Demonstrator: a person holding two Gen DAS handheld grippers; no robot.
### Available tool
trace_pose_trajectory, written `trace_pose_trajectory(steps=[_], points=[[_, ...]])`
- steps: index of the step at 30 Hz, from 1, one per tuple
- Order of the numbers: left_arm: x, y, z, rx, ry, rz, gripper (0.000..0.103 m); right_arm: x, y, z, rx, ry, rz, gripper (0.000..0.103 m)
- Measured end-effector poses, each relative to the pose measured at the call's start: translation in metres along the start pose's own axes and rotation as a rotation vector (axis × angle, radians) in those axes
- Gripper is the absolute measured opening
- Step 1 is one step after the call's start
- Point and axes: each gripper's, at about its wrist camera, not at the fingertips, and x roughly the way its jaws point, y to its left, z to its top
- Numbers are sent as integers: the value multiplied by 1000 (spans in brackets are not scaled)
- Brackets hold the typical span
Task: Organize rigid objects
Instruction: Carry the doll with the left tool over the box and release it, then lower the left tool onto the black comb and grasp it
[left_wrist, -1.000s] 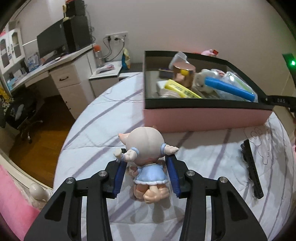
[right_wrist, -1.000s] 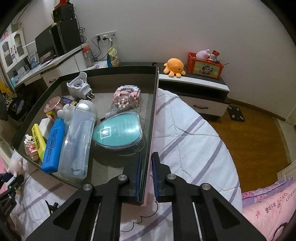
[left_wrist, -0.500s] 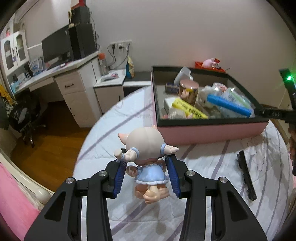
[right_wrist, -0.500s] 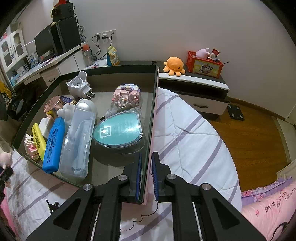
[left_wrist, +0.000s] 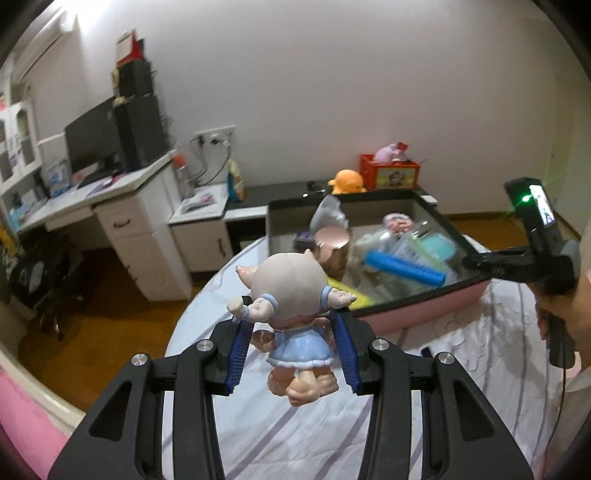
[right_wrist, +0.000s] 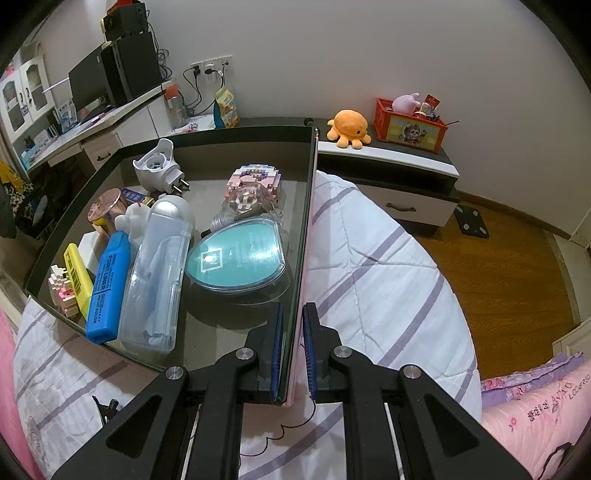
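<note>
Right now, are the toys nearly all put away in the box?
Mostly. The blue marker, teal case and block figure already lie in the box. The left gripper holds the doll above the bed; the right gripper pinches the box wall. The doll is left.

Dim, even indoor light; left wrist view motion-blurred, right wrist view sharp, fisheye edges dark and bent.

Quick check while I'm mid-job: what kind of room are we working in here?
Most likely a bedroom that doubles as a study: the pink box sits on a striped quilt, with a desk and monitor alongside and a plush octopus on a low cabinet.
</note>
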Motion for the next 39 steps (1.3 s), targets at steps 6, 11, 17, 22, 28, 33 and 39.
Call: trace_pose_trajectory(steps=[6, 11, 17, 22, 28, 33, 39], points=[[21, -12, 45, 38, -3, -91, 43, 0, -1, 1, -6, 7, 3, 10], [62, -38, 80, 102, 29, -113, 43, 0, 0, 2, -12, 16, -1, 10], [124, -56, 94, 148, 133, -117, 43, 1, 1, 3, -13, 20, 3, 10], [158, -61, 96, 141, 204, -162, 43, 2, 3, 4, -21, 23, -3, 10], [176, -63, 93, 118, 216, -176, 49, 2, 2, 4, -23, 26, -5, 10], [162, -53, 95, 92, 161, -150, 77, 2, 2, 4, -23, 28, -4, 10], [116, -46, 71, 79, 118, -116, 89, 2, 2, 5, -22, 35, 0, 10]])
